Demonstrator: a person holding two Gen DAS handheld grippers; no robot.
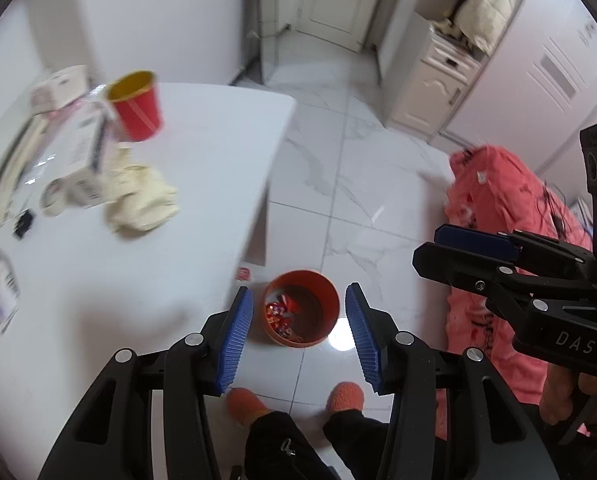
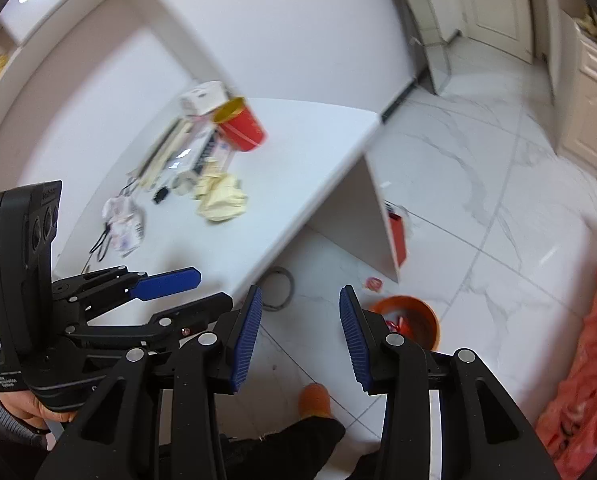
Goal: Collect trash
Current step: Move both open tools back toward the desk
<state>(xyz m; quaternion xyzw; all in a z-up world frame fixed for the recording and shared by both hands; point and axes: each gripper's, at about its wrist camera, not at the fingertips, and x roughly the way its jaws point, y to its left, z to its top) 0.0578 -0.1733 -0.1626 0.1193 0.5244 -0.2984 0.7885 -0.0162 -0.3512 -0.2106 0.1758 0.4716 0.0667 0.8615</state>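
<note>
Btwn picks: my left tool [image 1: 299, 338] & right tool [image 2: 300, 335] agape, empty, over round orange plastic bin [image 1: 301, 307]; next, crumpled pale-yellow paper wad [image 1: 143, 200] on white worktop [image 1: 202, 184].

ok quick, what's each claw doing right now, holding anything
left claw: open, holding nothing, above the orange bin on the floor.
right claw: open, holding nothing.

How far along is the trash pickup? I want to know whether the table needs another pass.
Partly done. The orange bin on the floor already holds some red wrappers. Nothing is in hand: the left gripper and right gripper are both open and empty. Left: the crumpled paper and red cup on the table, plus a wrapper on the floor beside the bin.
</note>
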